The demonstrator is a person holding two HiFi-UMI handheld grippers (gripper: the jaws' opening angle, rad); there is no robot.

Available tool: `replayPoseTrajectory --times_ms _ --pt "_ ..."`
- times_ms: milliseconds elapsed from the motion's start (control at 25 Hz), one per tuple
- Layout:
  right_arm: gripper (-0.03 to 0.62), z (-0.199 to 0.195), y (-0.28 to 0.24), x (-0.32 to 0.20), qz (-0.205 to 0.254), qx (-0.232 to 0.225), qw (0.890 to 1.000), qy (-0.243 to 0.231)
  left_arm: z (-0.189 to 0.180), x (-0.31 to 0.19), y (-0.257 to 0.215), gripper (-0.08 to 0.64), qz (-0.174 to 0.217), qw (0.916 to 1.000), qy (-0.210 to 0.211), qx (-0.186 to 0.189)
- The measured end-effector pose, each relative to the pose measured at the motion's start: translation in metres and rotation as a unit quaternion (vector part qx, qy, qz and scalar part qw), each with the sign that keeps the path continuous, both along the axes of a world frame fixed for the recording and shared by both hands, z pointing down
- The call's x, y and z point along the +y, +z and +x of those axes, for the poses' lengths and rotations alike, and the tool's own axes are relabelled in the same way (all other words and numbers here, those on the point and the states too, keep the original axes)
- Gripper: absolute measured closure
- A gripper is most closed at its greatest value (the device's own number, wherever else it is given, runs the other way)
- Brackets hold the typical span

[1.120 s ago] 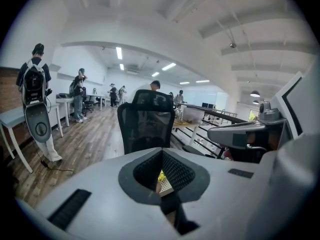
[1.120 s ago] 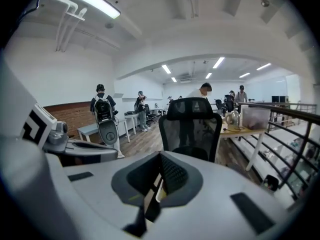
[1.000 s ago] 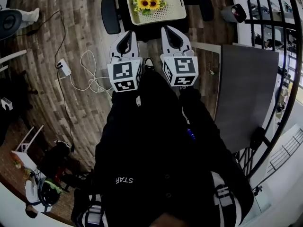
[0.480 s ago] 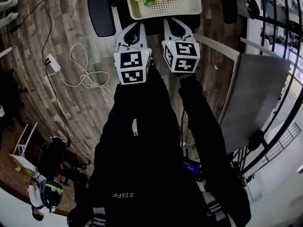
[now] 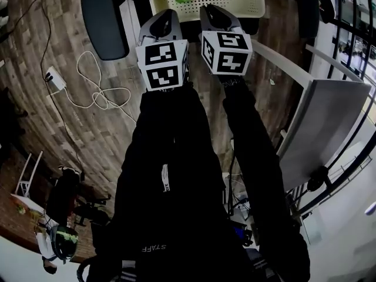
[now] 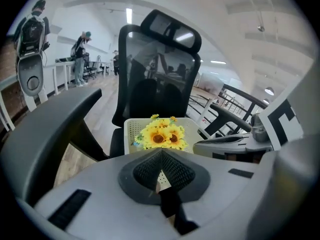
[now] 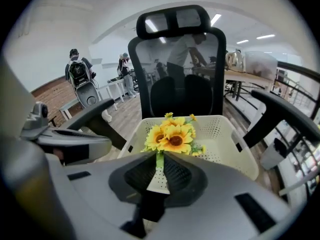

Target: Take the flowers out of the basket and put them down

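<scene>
Left gripper (image 6: 161,151): ribbed pads meet at the tips, jaws closed, nothing between them

Right gripper (image 7: 159,156): jaws have just been opening; a narrow slit stands between the pad tips. A green stem shows through the slit, in line with it, but the pads do not press on it. Nothing gripped

Both grippers side by side, close together, tips pointing down and forward at the near rim of the basket (image 7: 227,134). In the head view the tips overlap that rim; contact cannot be judged. Marker cubes (image 5: 163,64) face the head camera

Flowers (image 7: 172,136): bunch of yellow sunflowers with green leaves, lying inside the basket, toward its left part as the right gripper view shows it, blooms facing the grippers. Not yet lifted

Basket: cream, perforated plastic, sits on the seat of a black office chair (image 7: 180,59) with mesh back and headrest; armrests on either side

Surroundings: wooden floor (image 5: 88,134), white cable (image 5: 97,93) coiled on it to the left, grey tabletop (image 5: 326,128) to the right
</scene>
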State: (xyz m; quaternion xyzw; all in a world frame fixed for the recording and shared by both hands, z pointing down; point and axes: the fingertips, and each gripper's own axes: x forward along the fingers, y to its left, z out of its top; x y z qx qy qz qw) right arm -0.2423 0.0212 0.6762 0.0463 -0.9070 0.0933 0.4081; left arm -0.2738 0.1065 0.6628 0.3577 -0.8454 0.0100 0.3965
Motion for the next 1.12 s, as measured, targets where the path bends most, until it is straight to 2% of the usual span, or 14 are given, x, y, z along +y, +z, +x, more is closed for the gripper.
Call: replayPoseTrajectory --times_ms 400,800,960,1120 --pt "0.441 -0.021 0.047 -0.007 -0.021 0.068 0.997 -0.006 -0.020 -0.002 0.036 0.560 -0.022 0.9983 -0.024 0.049" --pt "0.294 -0.040 0.086 -0.013 -0.061 0.144 0.988 -0.007 -0.043 -0.012 0.048 0.560 -0.021 0.9967 -0.030 0.073" --pt "0.264 -0.052 0.098 -0.016 -0.070 0.161 0.984 -0.005 -0.055 -0.013 0.048 0.560 -0.016 0.9964 -0.033 0.077" --pt "0.225 -0.056 0.113 -0.019 -0.061 0.202 0.977 -0.017 -0.064 -0.013 0.050 0.560 -0.008 0.9961 -0.039 0.079"
